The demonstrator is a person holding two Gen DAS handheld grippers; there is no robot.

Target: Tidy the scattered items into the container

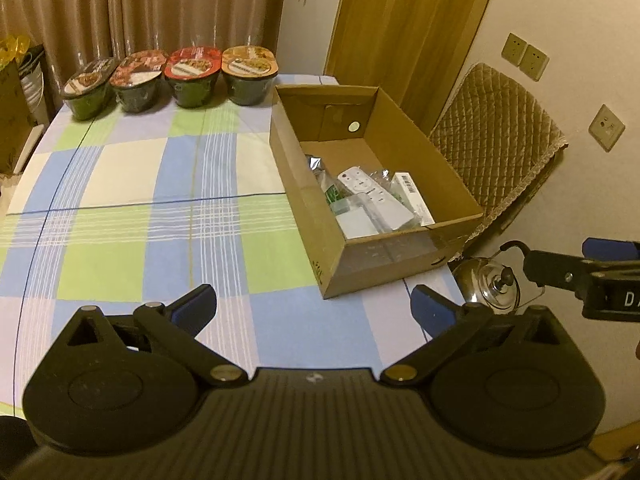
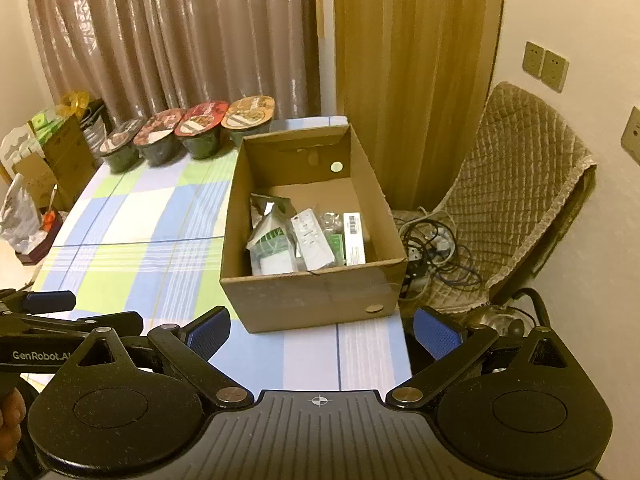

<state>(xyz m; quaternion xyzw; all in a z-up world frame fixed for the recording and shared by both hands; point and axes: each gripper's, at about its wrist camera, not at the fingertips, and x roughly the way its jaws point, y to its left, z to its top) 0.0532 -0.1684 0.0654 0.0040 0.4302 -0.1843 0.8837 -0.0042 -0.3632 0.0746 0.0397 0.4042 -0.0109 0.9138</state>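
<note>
Curtained walls and a wooden door back a bench (image 1: 120, 216) covered in a blue, green and white checked cloth, and on its right part stands the open cardboard box (image 2: 308, 300) that serves as the container. Inside it, gathered toward the near end, lie a white remote control (image 2: 310, 240), a white carton with a barcode (image 2: 354, 238), a green-printed packet (image 2: 270, 240) and some clear wrapped bits; the far half of the box floor is bare. No loose small item shows on the cloth around the box, so the tidying looks close to finished, unless the four sealed noodle bowls (image 1: 172, 76) count as scattered: they stand in a row along the far edge, left of the box and well apart from both tools. The box's long axis runs away from the cameras, its near short wall facing the fingers. The right gripper (image 2: 320, 336) hovers low just before that near wall, fingers spread wide and holding nothing, and is the nearer of the two to the box. The left gripper (image 1: 314, 308) hangs beside it over the near cloth, fingers likewise spread and empty, and has the straighter line toward the bowls. A draped chair (image 2: 520, 192), a tangle of cables and a steel kettle (image 1: 490, 286) sit off the bench to the right.
</note>
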